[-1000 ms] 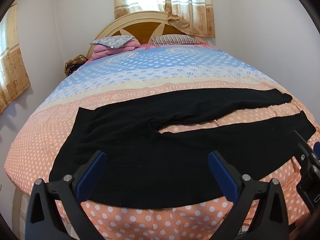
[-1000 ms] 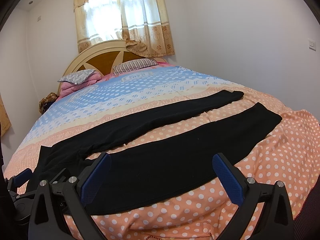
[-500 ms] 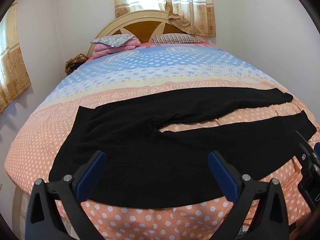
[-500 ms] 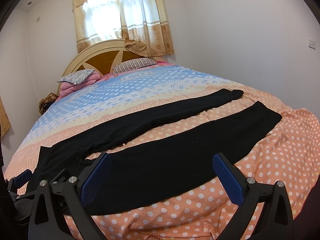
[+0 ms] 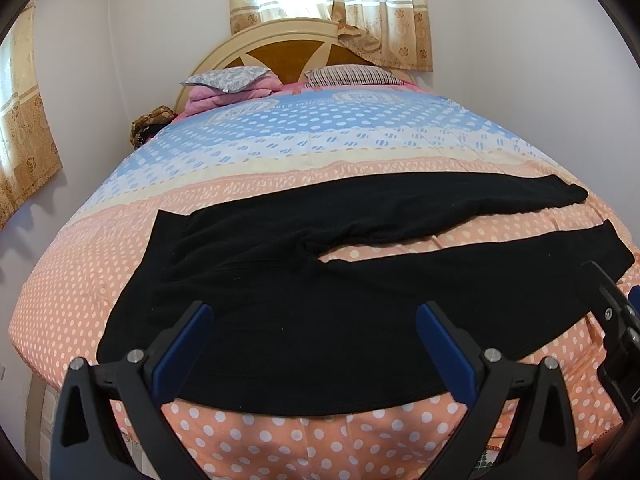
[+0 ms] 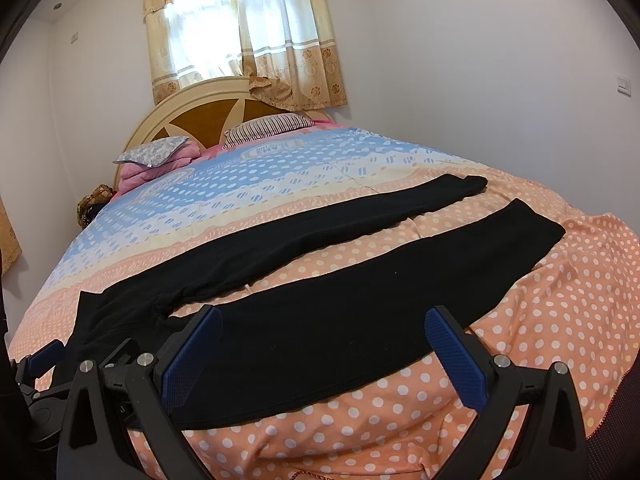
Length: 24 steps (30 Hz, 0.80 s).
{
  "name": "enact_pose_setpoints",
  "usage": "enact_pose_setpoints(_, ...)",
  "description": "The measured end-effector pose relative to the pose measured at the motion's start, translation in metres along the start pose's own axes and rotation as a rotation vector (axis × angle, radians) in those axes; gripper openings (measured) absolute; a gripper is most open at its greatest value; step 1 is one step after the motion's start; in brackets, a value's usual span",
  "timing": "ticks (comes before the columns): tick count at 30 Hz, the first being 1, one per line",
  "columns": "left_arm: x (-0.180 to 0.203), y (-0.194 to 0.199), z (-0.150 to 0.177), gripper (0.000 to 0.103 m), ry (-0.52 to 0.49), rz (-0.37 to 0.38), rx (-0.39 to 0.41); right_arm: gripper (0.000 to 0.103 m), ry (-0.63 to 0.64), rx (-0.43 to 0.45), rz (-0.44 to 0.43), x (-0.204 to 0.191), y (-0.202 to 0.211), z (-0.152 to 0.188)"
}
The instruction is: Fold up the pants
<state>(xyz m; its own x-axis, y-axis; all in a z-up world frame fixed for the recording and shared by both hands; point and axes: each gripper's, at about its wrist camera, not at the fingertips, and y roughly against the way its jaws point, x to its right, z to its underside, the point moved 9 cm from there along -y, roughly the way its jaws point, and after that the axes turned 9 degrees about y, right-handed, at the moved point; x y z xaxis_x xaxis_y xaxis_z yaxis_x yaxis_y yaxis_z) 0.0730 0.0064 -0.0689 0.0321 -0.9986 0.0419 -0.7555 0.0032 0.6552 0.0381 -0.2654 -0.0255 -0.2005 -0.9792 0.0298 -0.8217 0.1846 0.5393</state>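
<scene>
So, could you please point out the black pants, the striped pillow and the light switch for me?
black pants [image 5: 320, 344]: left wrist view, on the seat near the waistband.
striped pillow [image 6: 268, 127]: right wrist view, middle of its top.
light switch [image 6: 624, 84]: right wrist view, centre of the plate.

Your left gripper [image 5: 314, 346] hangs with its jaws spread wide over the near edge of the bed [image 5: 280, 448], nothing between the blue pads [image 5: 182, 354]. The black pants [image 5: 340, 280] lie flat across the quilt, waist to your left, legs apart, running right. Your right gripper [image 5: 618, 320] shows at the right edge, near the closer leg's hem.
</scene>
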Motion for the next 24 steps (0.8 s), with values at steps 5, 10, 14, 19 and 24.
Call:
enact_pose_setpoints(5,-0.0002,0.0,0.0003,0.103,0.0,0.0,-0.001,0.102,0.0,-0.002,-0.001,0.0003,-0.0003,0.0002)
enact_pose_setpoints(10,-0.0011,-0.0001,0.0005,0.103,0.0,-0.001,-0.001,0.102,-0.001,-0.001,0.0,0.0002,-0.0005,0.001)
enact_pose_setpoints(14,-0.0002,0.0001,0.0007,0.103,0.0,-0.001,-0.002,0.102,-0.001,-0.005,-0.001,-0.0003,-0.001,0.0022)
enact_pose_setpoints(19,-0.0021,-0.0009,0.0013,0.103,0.0,-0.002,-0.004,0.102,-0.002,-0.005,-0.001,0.0001,-0.0017,0.0015)
enact_pose_setpoints(24,-0.0055,-0.0078,0.005,0.103,-0.001,-0.006,-0.017,0.102,-0.004,-0.017,-0.003,0.0005,-0.0057,0.0022)
